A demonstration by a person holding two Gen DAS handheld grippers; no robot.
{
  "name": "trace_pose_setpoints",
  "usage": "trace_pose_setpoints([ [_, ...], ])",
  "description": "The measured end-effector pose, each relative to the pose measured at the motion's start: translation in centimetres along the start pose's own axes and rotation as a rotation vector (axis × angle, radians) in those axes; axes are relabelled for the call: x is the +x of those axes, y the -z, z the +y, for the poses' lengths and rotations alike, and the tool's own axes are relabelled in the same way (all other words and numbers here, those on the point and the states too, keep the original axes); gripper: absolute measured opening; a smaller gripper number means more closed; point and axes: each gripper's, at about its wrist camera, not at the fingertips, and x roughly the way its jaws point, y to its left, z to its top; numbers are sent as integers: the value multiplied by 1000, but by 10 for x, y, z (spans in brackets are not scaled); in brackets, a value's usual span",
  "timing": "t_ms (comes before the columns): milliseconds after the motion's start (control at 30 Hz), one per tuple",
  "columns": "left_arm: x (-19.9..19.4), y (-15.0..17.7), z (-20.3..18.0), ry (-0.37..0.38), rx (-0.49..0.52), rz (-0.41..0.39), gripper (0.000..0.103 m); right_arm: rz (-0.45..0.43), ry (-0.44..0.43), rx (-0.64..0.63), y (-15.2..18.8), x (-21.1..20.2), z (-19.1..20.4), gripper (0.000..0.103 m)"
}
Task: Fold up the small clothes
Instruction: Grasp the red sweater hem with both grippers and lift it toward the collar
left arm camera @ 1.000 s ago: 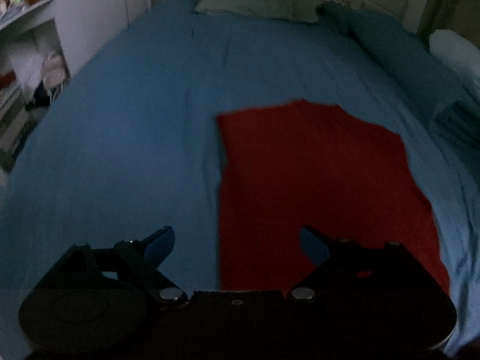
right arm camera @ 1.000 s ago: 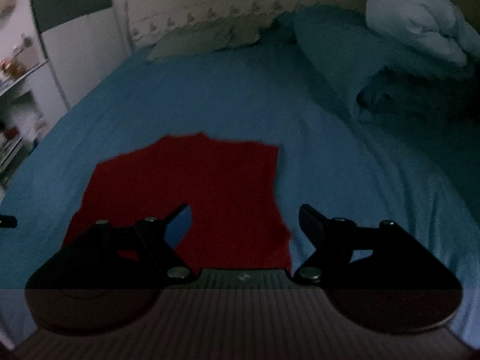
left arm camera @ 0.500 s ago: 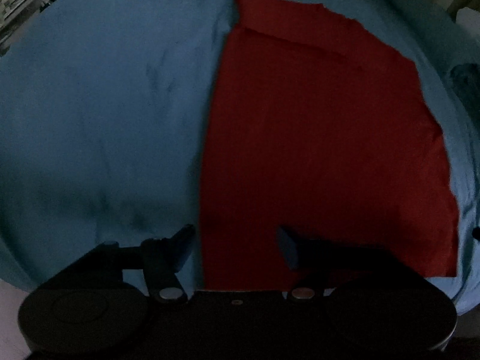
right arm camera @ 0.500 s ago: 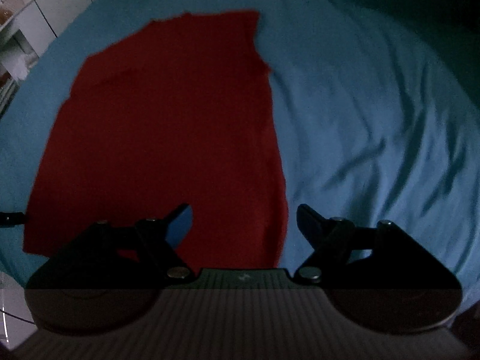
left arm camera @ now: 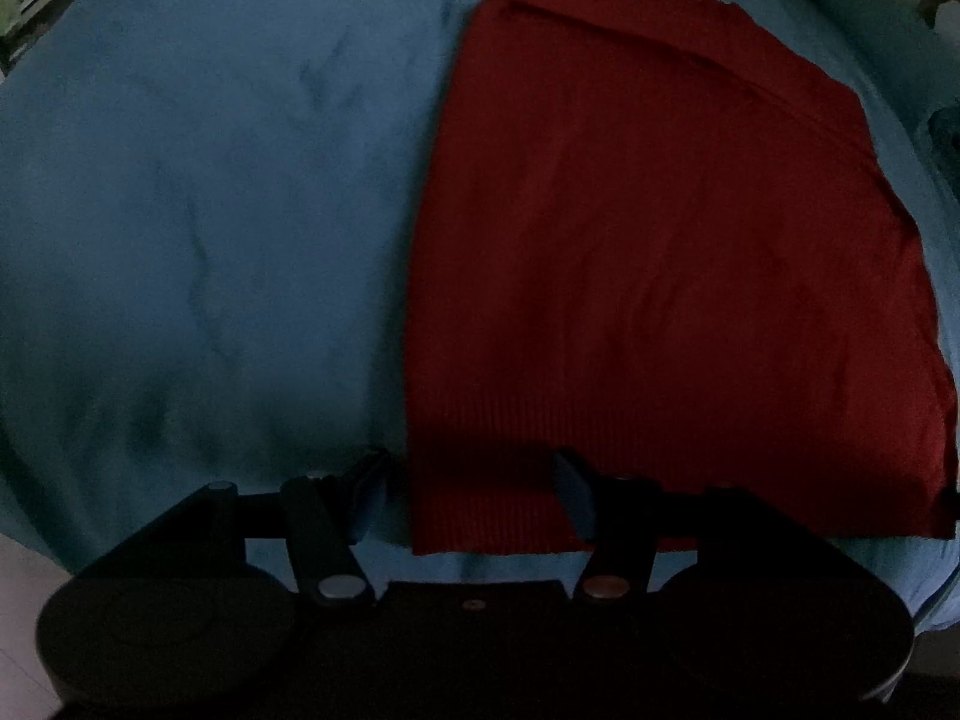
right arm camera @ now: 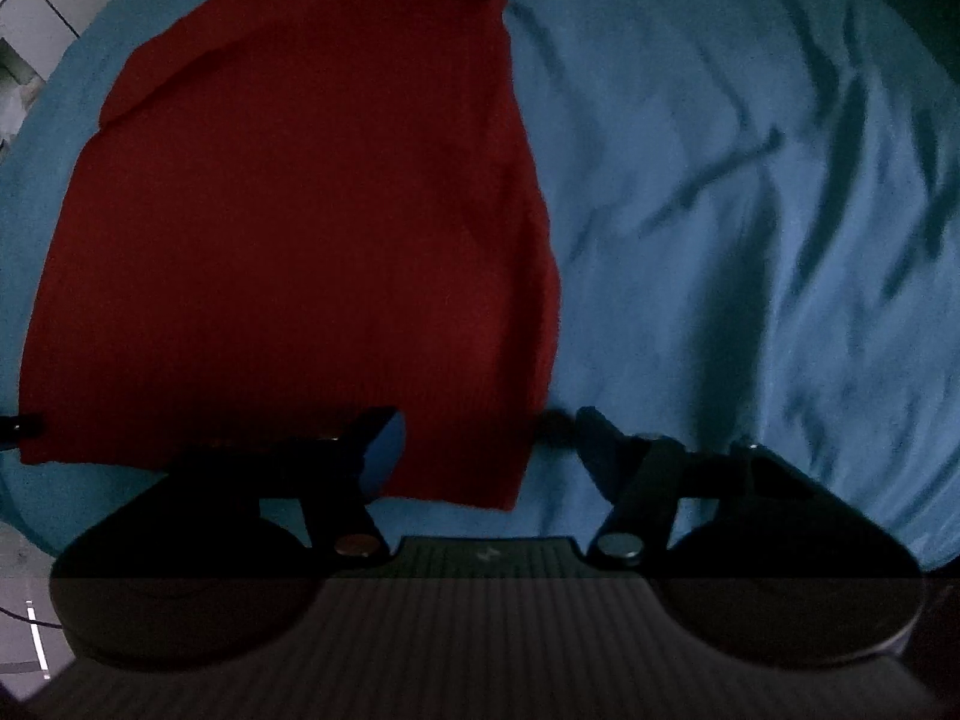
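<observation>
Red garment (left arm camera: 660, 276): flat on blue bed (left arm camera: 198, 228); far edge cut off.
Left gripper (left arm camera: 471, 489): fingers wide, straddling hem corner.
Right gripper (right arm camera: 489, 441): fingers wide; contact unclear.

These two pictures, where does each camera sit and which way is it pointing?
Left wrist view: on the left gripper, looking down along its open fingers at the near left corner of the red garment on the blue bed sheet.
Right wrist view: on the right gripper, open, aimed down at the garment's near right corner.
Shared: the same red garment and sheet, each from its own side.
</observation>
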Motion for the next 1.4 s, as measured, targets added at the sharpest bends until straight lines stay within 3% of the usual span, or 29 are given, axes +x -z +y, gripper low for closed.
trace_pose_setpoints([
  [233, 9, -18, 5, 35, -5, 29, 64, 52, -4, 62, -6, 12, -5, 70],
  [400, 12, -32, 6, 22, -20, 58, 60, 67, 23, -25, -14, 14, 3, 50],
  [500, 13, -42, 0, 6, -5, 66, 39, 77, 21, -55, -18, 16, 8, 35],
  [567, 13, -46, -1, 9, -13, 72, 12, 82, 17, -70, -19, 18, 12, 23],
  [633, 12, -52, -3, 9, -16, 79, 7, 85, 20, -79, -22, 18, 15, 22],
  [800, 2, -57, -9, -18, 0, 83, 6, 89, 0, -66, -28, 14, 7, 21],
  [1000, -56, -81, -18, 36, -27, 35, 5, 56, -116, 7, -47, -27, -2, 21],
  [1100, -92, -111, -24, 98, -60, -30, 5, 11, -182, 81, -76, -57, -8, 20],
  [1233, -121, -176, -26, 162, -77, -141, 5, -79, -266, 172, -135, -88, -10, 20],
  [1400, -103, -284, -23, 240, -137, -236, 5, -162, -325, 220, -230, -87, -4, 20],
])
